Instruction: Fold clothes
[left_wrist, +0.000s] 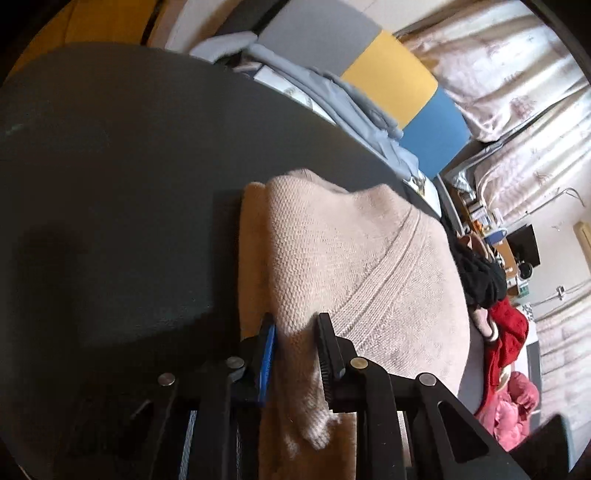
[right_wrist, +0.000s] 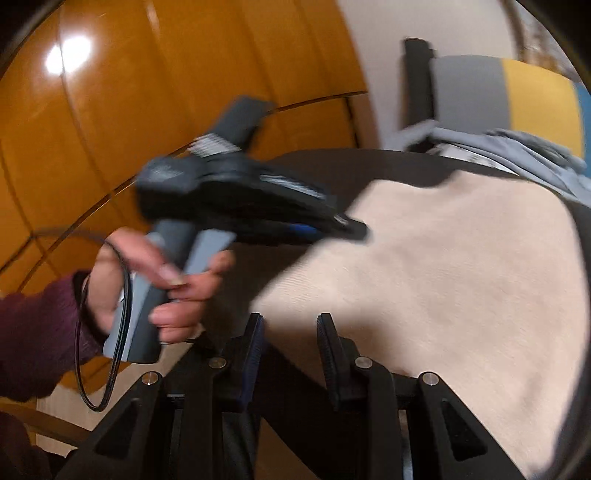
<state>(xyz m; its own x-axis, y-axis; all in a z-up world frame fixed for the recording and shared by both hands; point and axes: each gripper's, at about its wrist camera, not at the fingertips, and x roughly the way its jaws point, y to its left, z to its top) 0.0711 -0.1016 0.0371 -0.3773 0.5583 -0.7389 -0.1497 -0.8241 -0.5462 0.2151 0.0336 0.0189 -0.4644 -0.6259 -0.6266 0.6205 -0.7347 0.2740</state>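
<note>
A beige knitted sweater lies folded on the dark round table. My left gripper has its jaws around a raised fold of the sweater's near edge, with cloth between the pads. In the right wrist view the sweater spreads over the table, and the left gripper, held by a hand, reaches its left edge, blurred by motion. My right gripper is open and empty, just above the sweater's near edge.
A grey garment lies at the table's far edge before a grey, yellow and blue chair back. Black, red and pink clothes are piled at the right. Orange wooden panels stand left.
</note>
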